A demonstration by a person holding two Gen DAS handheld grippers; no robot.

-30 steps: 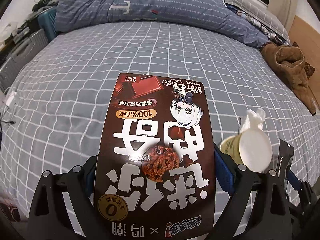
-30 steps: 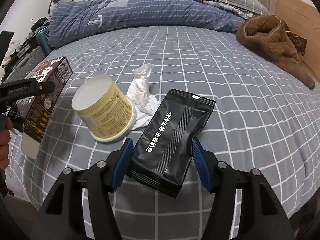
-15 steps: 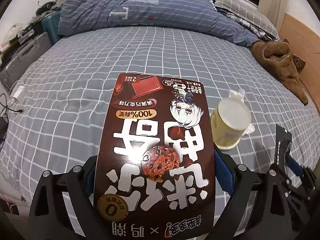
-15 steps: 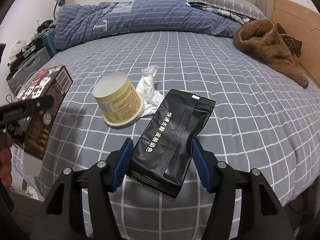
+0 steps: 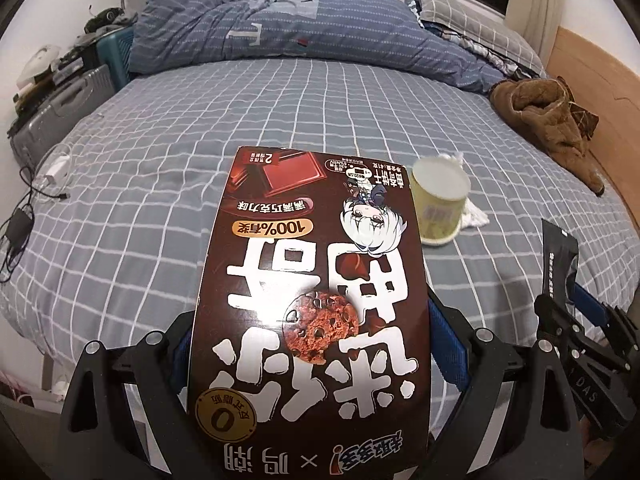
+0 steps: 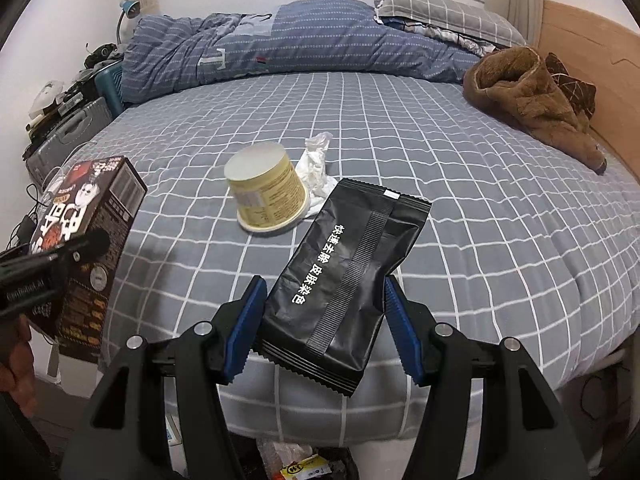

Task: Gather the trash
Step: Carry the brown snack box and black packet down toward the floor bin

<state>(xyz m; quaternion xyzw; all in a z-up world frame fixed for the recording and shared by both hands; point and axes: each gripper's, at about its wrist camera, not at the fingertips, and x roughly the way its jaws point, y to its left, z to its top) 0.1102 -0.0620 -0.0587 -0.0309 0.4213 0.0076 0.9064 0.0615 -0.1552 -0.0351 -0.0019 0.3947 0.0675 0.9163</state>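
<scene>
While I hold both tools above the near edge of the bed (image 6: 480,208), I count four pieces of trash: one brown chocolate-cookie box (image 5: 316,304), one black foil sachet (image 6: 344,280), one upturned yellow paper cup (image 6: 266,192) and one crumpled white tissue (image 6: 316,168). My left gripper (image 5: 310,344) is clamped on the cookie box, its blue pads pressing both long sides, with the box jutting forward over the checked sheet. My right gripper (image 6: 322,320) is closed on the sachet, which sticks up and away at a slant between the pads. The cup sits rim-down on the sheet, well beyond both grippers, and the tissue lies touching its far right side. In the right wrist view, the boxed gripper hangs off to the left of the cup. One brown fleece garment (image 6: 532,108) lies by the wooden headboard, and one rumpled blue quilt (image 6: 288,48) lies across the far side.
</scene>
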